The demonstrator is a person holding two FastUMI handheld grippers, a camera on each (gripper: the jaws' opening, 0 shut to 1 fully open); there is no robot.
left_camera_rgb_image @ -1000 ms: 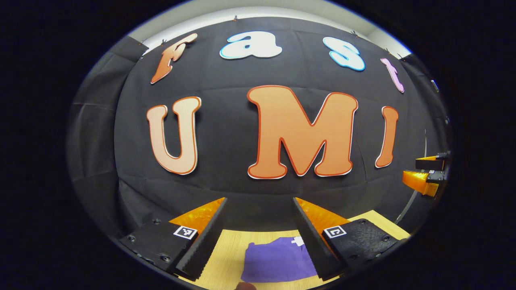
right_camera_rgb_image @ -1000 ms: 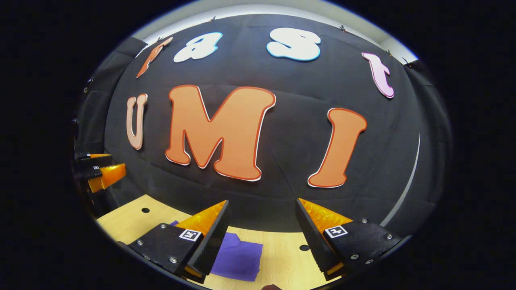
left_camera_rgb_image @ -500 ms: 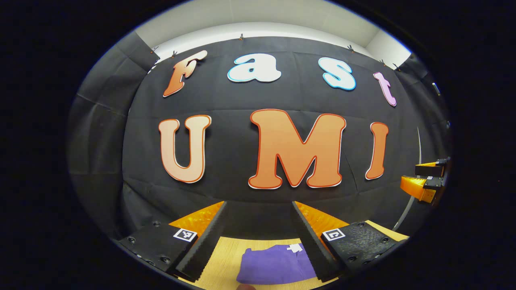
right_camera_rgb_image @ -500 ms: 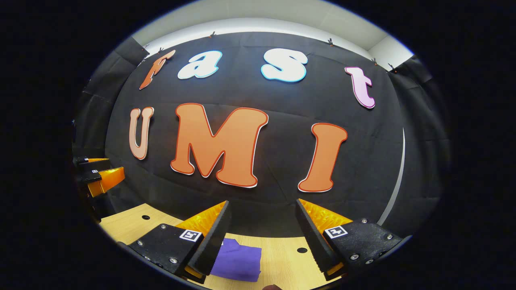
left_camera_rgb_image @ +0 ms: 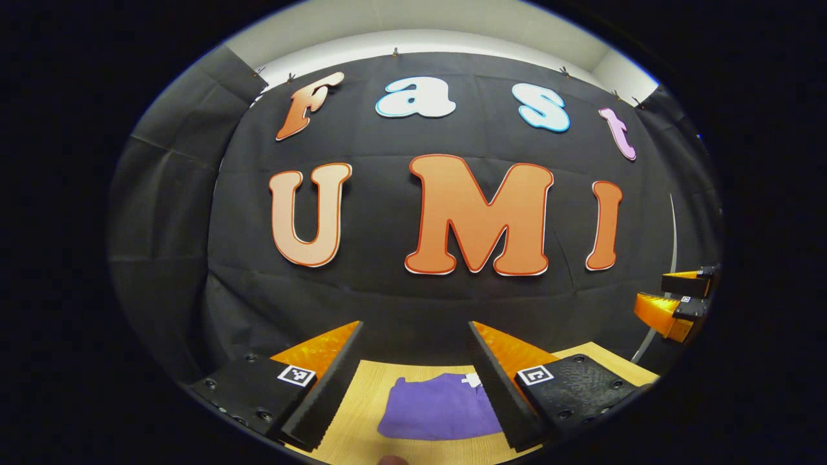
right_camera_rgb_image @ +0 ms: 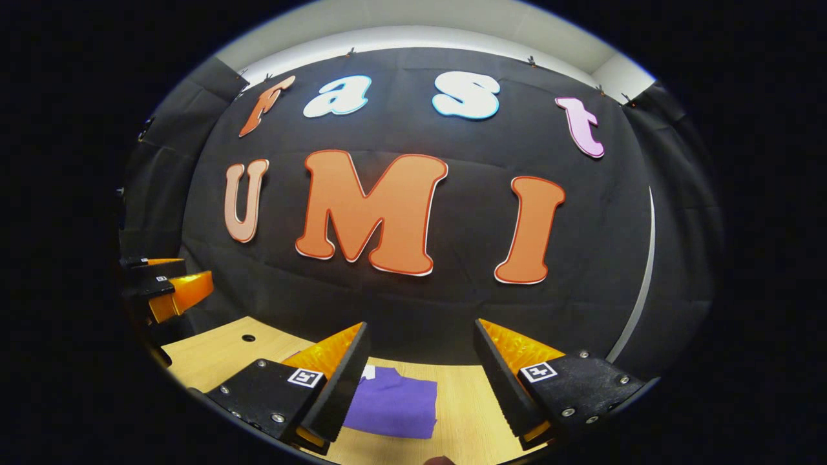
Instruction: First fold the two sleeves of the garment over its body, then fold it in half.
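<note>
Purple garment (left_camera_rgb_image: 439, 410) lying as a compact folded rectangle on the wooden table (right_camera_rgb_image: 213, 352), apparently finished. Left gripper (left_camera_rgb_image: 413, 381) and right gripper (right_camera_rgb_image: 420, 384) raised above the garment, jaws spread wide, holding nothing, likely clear of it.

We are losing the right edge of the purple garment (left_camera_rgb_image: 439, 410) behind a finger (left_camera_rgb_image: 494, 381) of the left hand-held gripper (left_camera_rgb_image: 415, 336); in the right gripper view its left part (right_camera_rgb_image: 394, 403) is hiding behind a finger (right_camera_rgb_image: 336, 387). The white tag (left_camera_rgb_image: 470, 380) is reading too small to tell.
</note>
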